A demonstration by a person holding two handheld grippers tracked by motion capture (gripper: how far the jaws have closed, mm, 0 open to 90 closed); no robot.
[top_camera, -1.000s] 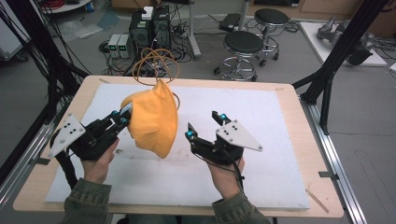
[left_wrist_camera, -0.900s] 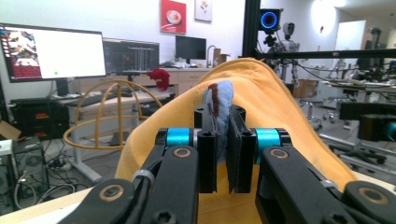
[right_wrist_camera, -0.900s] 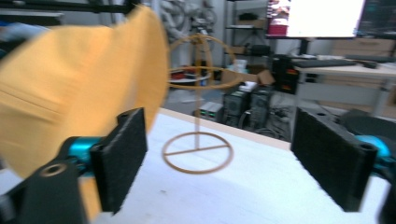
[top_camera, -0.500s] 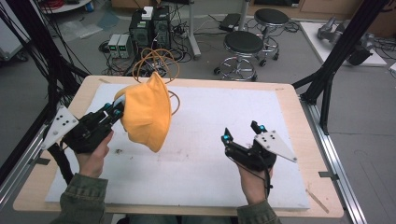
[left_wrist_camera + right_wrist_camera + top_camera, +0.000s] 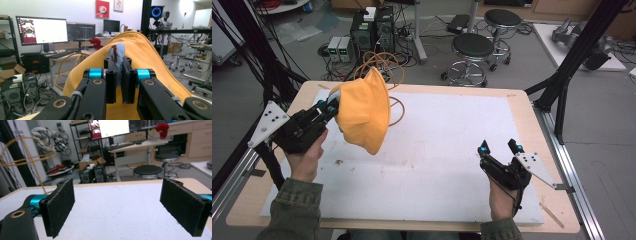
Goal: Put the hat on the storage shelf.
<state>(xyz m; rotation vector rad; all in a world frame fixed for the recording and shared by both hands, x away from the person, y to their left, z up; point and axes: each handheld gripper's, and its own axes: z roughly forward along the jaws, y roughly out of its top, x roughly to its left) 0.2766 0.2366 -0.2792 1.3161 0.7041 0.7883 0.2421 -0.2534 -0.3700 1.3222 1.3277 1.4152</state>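
Left gripper [image 5: 329,103]: jaws clamped on blue-lined edge of yellow hat [image 5: 364,110], held aloft over table's [image 5: 532,115] far-left corner, beside wire stand [image 5: 382,62]. Right gripper [image 5: 501,148]: jaws wide apart, empty, low over white mat [image 5: 442,145] near right. Hat prob. light, soft, floppy, sags from single hold; best taken at brim/rim w/ 2nd grip. Mat centre open for lay-down; table edge close at left.

Robotics lab: monitors [image 5: 42,31], computer towers [image 5: 372,32], stools [image 5: 473,46].
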